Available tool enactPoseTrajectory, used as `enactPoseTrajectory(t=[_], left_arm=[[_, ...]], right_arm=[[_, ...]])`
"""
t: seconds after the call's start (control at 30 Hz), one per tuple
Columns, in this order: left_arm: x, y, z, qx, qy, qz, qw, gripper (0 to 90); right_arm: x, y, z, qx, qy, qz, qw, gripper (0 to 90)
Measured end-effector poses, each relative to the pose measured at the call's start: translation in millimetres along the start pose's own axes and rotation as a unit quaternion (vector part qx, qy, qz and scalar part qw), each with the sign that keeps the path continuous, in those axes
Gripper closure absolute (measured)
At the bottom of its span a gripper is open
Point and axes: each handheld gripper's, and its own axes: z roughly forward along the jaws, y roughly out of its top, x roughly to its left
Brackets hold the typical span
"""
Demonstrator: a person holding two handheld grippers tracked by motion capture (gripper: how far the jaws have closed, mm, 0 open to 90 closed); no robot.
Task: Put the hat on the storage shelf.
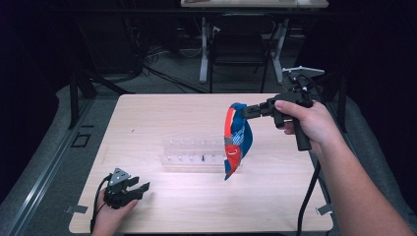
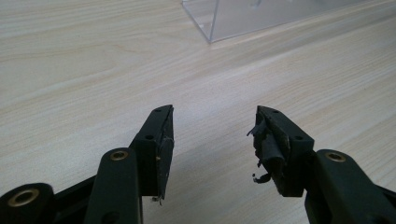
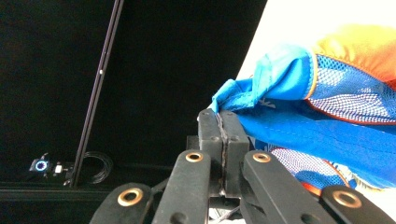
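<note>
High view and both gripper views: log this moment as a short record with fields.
surface: wooden table
on table: clear plastic rack
cloth: blue and orange mesh cloth, hanging above the table near the rack's right end
right tool: raised, jaws shut on the cloth's top edge
left tool: low at the table's near left, jaws open, holding nothing

Your right gripper pinches the blue edge of a blue-and-orange mesh fabric garment, which spreads toward three o'clock from the closed jaws.
</note>
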Motion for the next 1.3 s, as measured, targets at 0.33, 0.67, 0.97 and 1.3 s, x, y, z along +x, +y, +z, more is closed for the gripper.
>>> enactPoseTrajectory(t=[0.33,0.67,0.97,1.3], left_arm=[[-1.6,0.8,-0.8,-0.001,-0.005,0.004,1.0000,48.4],[-2.9,1.8,-0.7,0.000,-0.009,0.004,1.0000,48.4],[-3.0,1.8,0.4,-0.003,-0.007,0.003,1.0000,48.4],[-2.4,2.1,1.1,-0.003,-0.006,0.004,1.0000,48.5]], right_arm=[[3.2,11.6,10.5,-0.001,0.000,-0.001,1.0000,90.0],[4.4,23.8,22.0,-0.003,0.002,-0.004,1.0000,90.0],[3.4,33.2,29.6,-0.010,0.010,-0.011,0.9998,90.0],[-0.1,43.0,40.3,-0.017,0.012,-0.008,0.9997,90.0]])
